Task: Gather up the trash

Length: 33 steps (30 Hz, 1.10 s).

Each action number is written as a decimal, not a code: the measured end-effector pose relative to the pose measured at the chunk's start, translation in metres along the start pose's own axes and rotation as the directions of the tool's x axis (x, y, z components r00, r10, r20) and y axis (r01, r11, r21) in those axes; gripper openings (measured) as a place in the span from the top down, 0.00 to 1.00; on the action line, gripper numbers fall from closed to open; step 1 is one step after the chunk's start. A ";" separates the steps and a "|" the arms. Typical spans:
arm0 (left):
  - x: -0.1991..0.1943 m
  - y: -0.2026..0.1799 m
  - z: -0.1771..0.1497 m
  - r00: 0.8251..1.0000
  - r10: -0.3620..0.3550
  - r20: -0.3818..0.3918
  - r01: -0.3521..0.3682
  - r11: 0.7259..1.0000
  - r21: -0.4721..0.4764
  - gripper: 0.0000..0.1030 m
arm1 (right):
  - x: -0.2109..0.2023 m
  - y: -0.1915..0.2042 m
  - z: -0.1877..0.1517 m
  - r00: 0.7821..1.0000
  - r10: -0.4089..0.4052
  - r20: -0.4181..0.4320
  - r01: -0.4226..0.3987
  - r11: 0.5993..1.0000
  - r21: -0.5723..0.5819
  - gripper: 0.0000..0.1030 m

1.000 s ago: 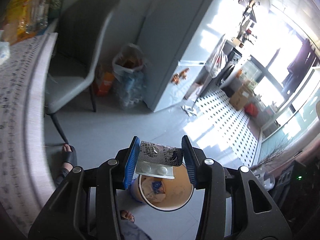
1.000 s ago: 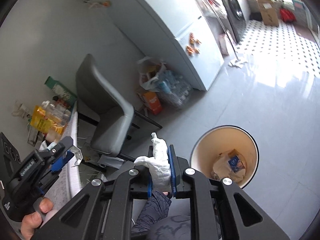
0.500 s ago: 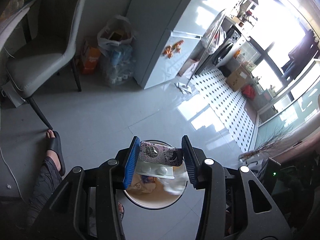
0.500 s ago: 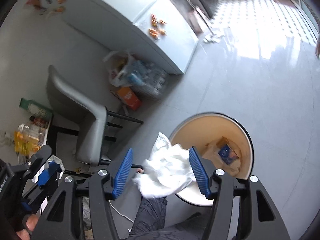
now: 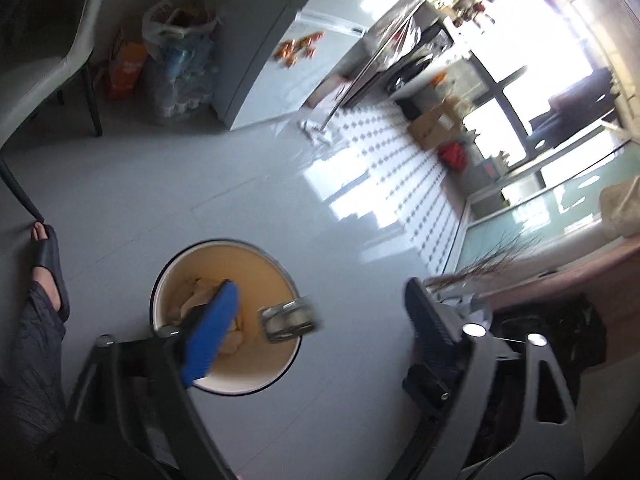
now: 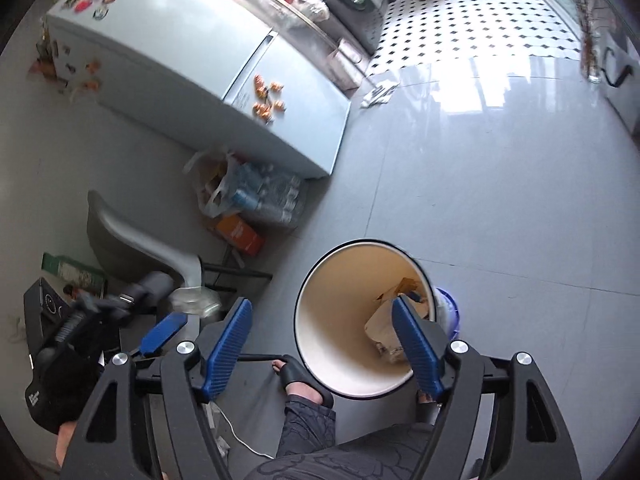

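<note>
Now the blister pack, a blurred silvery strip, hangs free between the spread fingers of the left gripper, directly above the open mouth of the trash bin; neither blue pad touches it, so it looks to be in mid-fall toward the bin. That gripper is wide, holding nothing. The right gripper is just as wide and equally empty, poised over the near rim of the same bin.

Inside the bin, crumpled pale paper and some wrappers lie against the bottom and the right wall; in the left view a wad of whitish trash shows at the left side, partly behind the blue pad. Judging from this, the round in hand is nearly finished: one load is in the bin and the pack is on its way in, provided it clears the rim. Whether more trash waits elsewhere cannot be told for sure.

Around the bin, the person's sandalled foot stands just beside its near left edge on the grey tiled floor. Farther left is a grey chair, and beyond it a plastic bag with packed bottles and an orange carton, set against the foot of a pale refrigerator.
</note>
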<state>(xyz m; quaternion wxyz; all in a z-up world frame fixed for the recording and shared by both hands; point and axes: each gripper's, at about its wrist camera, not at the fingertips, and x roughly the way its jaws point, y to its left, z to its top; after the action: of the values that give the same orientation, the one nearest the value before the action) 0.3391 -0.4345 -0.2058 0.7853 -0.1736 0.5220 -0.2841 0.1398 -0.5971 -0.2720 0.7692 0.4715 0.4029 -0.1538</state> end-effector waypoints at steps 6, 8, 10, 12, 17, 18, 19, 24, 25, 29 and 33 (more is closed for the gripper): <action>-0.043 -0.002 -0.008 0.999 0.018 0.040 -0.017 1.000 -0.016 0.12 | -0.027 0.014 0.000 0.999 0.005 0.035 -0.003 0.999 -0.037 0.27; -0.062 -0.003 -0.008 0.997 0.043 0.063 -0.042 0.999 -0.007 0.12 | -0.036 0.022 -0.002 0.999 0.012 0.047 -0.010 0.999 -0.052 0.19; -0.087 -0.005 -0.006 0.994 0.055 0.099 -0.057 0.998 0.012 0.10 | -0.045 0.032 -0.006 0.998 0.024 0.056 -0.021 0.998 -0.061 0.13; -0.112 -0.007 -0.005 0.989 0.059 0.137 -0.063 0.998 0.025 0.07 | -0.055 0.044 -0.011 0.997 0.049 0.063 -0.044 0.996 -0.080 0.11; -0.167 0.001 -0.004 0.976 0.073 0.205 -0.080 0.996 0.029 0.06 | -0.075 0.080 -0.027 0.995 0.073 0.064 -0.063 0.988 -0.143 0.08; -0.176 0.003 -0.004 0.973 0.078 0.216 -0.087 0.996 0.032 0.06 | -0.078 0.088 -0.029 0.995 0.077 0.061 -0.067 0.986 -0.154 0.08; -0.188 0.005 -0.004 0.969 0.083 0.231 -0.095 0.995 0.040 0.06 | -0.083 0.098 -0.031 0.994 0.085 0.062 -0.074 0.983 -0.169 0.08; -0.244 0.016 -0.011 0.949 0.094 0.300 -0.116 0.992 0.055 0.06 | -0.107 0.137 -0.045 0.993 0.091 0.070 -0.073 0.971 -0.229 0.08; -0.255 0.018 -0.013 0.944 0.099 0.315 -0.121 0.991 0.051 0.06 | -0.111 0.144 -0.048 0.994 0.083 0.072 -0.064 0.969 -0.239 0.08; -0.295 0.026 -0.020 0.921 0.121 0.371 -0.151 0.987 0.051 0.06 | -0.131 0.175 -0.063 0.994 0.080 0.078 -0.053 0.954 -0.295 0.08; -0.329 0.031 -0.028 0.903 0.142 0.406 -0.181 0.982 0.060 0.06 | -0.150 0.202 -0.076 0.992 0.094 0.079 -0.060 0.931 -0.361 0.08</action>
<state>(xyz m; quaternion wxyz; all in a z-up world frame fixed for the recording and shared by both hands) 0.2251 -0.2035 0.0035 0.9035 -0.1461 0.3491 -0.2013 0.1342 -0.4515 -0.0534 0.8659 0.3312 0.3684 -0.0697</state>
